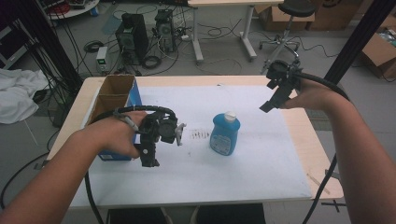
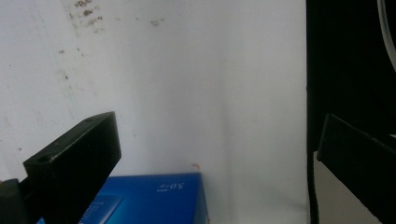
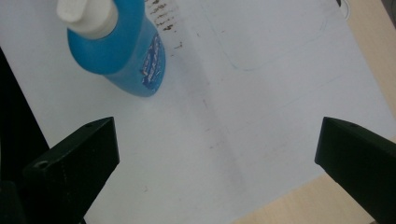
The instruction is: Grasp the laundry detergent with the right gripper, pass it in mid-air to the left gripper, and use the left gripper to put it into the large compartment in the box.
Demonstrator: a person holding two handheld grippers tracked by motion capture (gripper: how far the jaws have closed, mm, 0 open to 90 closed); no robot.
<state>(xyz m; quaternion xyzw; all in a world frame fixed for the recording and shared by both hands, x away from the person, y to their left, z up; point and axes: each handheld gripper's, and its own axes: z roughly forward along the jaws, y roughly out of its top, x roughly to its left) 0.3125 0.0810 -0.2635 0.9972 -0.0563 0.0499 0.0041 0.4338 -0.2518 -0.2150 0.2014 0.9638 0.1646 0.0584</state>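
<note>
The blue bottle [image 1: 224, 134] with a white cap stands upright near the middle of the white table cover [image 1: 243, 172], just right of a patch of dark smudges [image 1: 201, 135]. Bare cover surrounds it on all sides; the widest open area lies to its near side and to its right, up to the wooden table edge [image 1: 306, 140].

The left gripper [image 1: 150, 156] is held above the near-left part of the cover, beside the blue cardboard box [image 1: 112, 100] that sits along the left edge with its top open. The left gripper view shows its jaws spread wide apart with nothing between them; below them lie the blue box corner [image 2: 154, 198] and plain white cover. The gripper is well apart from the bottle, with the smudged patch between them.

The right gripper [image 1: 270, 103] is held high over the far-right part of the table, near the right border of the cover. The right gripper view shows its jaws also spread wide and empty; the bottle [image 3: 119, 51] appears at the upper left of that view, outside the gap between the jaws, and the cover edge meets bare wood [image 3: 299, 200] at the lower right. Neither gripper touches the bottle.
</note>
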